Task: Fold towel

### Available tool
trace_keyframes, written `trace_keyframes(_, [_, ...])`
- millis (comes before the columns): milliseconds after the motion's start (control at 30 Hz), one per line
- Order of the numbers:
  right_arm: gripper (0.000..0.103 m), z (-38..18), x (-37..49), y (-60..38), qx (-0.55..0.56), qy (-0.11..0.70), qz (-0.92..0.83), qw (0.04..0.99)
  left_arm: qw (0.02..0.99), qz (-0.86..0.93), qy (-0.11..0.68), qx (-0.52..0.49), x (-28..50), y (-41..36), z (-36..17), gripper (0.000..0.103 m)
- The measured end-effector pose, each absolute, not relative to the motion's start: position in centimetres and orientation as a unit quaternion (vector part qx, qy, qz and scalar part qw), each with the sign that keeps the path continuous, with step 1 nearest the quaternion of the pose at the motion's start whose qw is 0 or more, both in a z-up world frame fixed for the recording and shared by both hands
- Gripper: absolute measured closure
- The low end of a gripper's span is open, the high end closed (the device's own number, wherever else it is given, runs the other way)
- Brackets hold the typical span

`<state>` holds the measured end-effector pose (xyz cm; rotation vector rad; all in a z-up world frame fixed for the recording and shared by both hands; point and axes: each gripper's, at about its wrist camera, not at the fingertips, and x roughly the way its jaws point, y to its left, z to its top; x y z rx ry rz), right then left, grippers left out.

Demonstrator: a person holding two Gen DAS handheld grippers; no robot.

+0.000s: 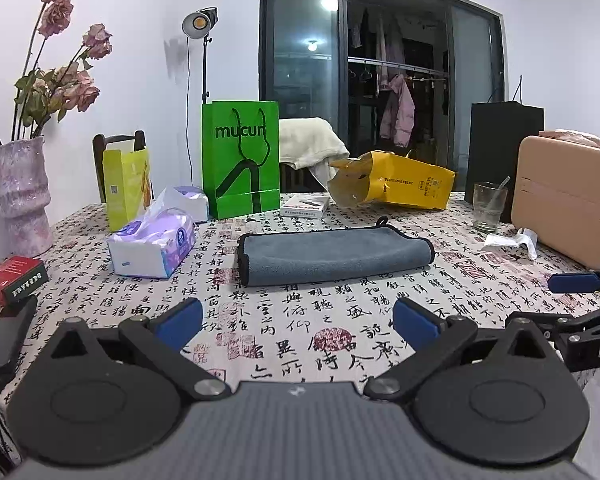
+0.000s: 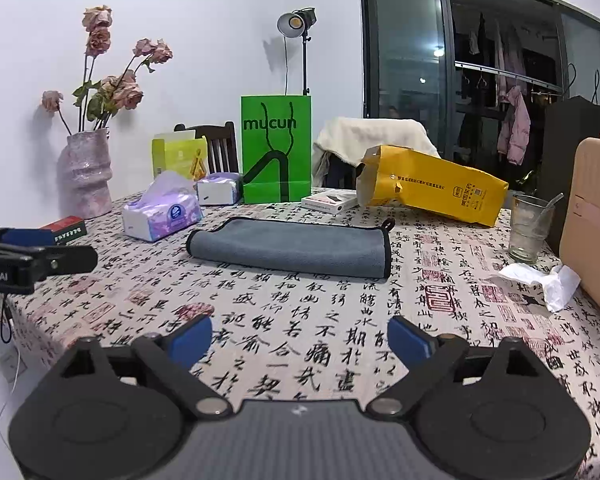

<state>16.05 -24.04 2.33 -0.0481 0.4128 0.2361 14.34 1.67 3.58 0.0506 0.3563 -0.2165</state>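
Observation:
A grey towel (image 1: pixel 332 254) with black edging lies folded on the calligraphy-print tablecloth, its folded edge to the right in the left wrist view. It also shows in the right wrist view (image 2: pixel 292 246), with a hanging loop at its far right corner. My left gripper (image 1: pixel 298 322) is open and empty, held back from the towel near the table's front. My right gripper (image 2: pixel 300 340) is open and empty too, also short of the towel. Each gripper shows at the edge of the other's view: the right gripper (image 1: pixel 576 284) and the left gripper (image 2: pixel 36 256).
Tissue packs (image 1: pixel 152 246), a green paper bag (image 1: pixel 242 158), a small white box (image 1: pixel 305 205), a yellow bag (image 1: pixel 396 180), a glass (image 1: pixel 489 206), a crumpled tissue (image 1: pixel 514 240) and a tan case (image 1: pixel 572 200) ring the towel. A vase (image 1: pixel 22 196), red box (image 1: pixel 14 278) and phone (image 1: pixel 6 336) sit left.

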Motion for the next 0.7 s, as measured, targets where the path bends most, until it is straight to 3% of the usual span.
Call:
trace_keyframes(367, [0.004, 2.6, 10.7, -22.2, -0.022, 0.167, 0.106, 0.980, 0.985, -0.095, 0.131, 0.056, 8.7, 1.9, 2.7, 0.000])
trace_keyframes(700, [0.004, 2.5, 5.6, -22.0, -0.038, 0.143, 0.103, 0.984, 0.988, -0.094, 0.124, 0.023, 2.9, 2.5, 0.7, 0.000])
